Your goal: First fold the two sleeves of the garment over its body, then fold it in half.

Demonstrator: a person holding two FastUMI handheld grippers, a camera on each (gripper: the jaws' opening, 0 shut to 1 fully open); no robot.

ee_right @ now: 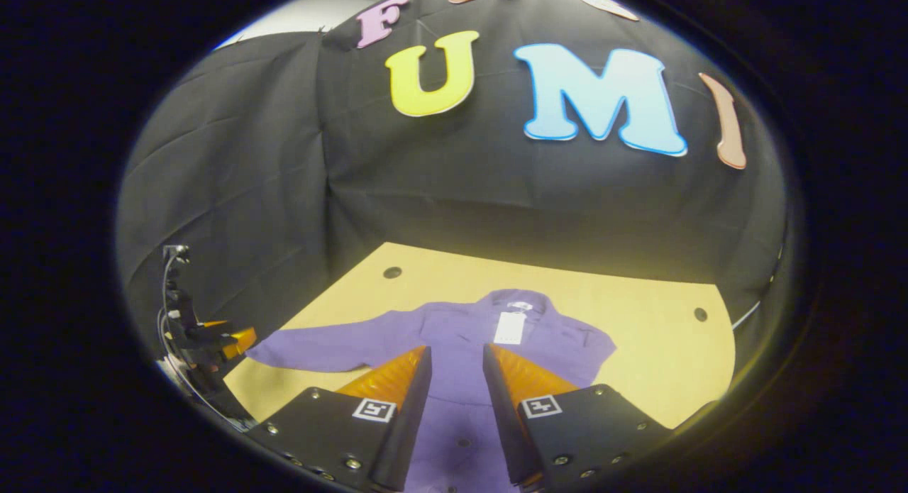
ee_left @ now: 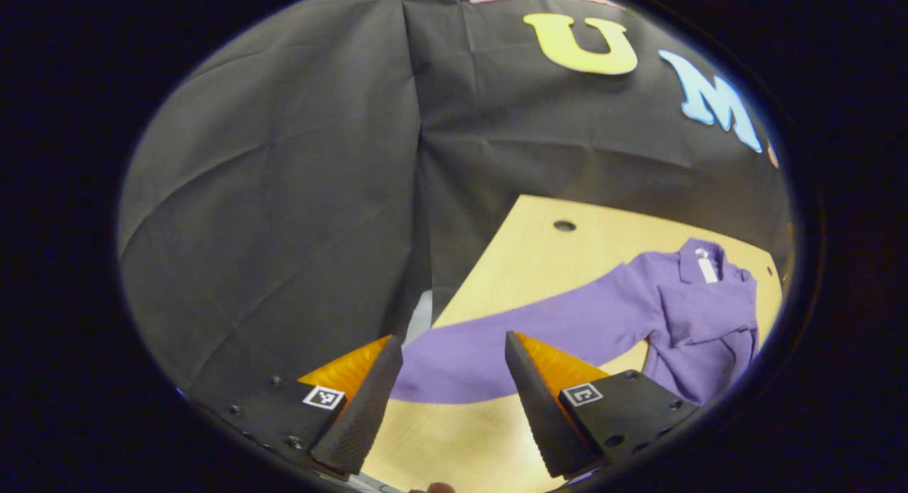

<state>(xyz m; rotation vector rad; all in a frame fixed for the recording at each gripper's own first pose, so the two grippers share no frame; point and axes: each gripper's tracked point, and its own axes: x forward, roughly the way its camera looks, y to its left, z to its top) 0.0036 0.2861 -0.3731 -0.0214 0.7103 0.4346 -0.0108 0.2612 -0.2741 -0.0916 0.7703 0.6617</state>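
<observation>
A purple long-sleeved garment (ee_right: 461, 330) lies flat on the wooden table (ee_right: 660, 337), collar and white tag (ee_right: 509, 328) toward the back wall. One sleeve (ee_right: 319, 351) stretches out straight to the left. The other side ends at the shoulder (ee_right: 592, 351), and I cannot tell how that sleeve lies. My left gripper (ee_left: 450, 340) is open, hovering over the cuff end of the outstretched sleeve (ee_left: 496, 344) near the table's edge. It appears again at the left as the left gripper (ee_right: 227, 340). My right gripper (ee_right: 457, 350) is open above the garment's body, with nothing between its fingers.
The table has small round holes (ee_right: 391, 272) near its back corners. Black cloth walls stand close behind and to the left of the table (ee_left: 539, 266). Bare wood lies to the right of the garment (ee_right: 667, 365).
</observation>
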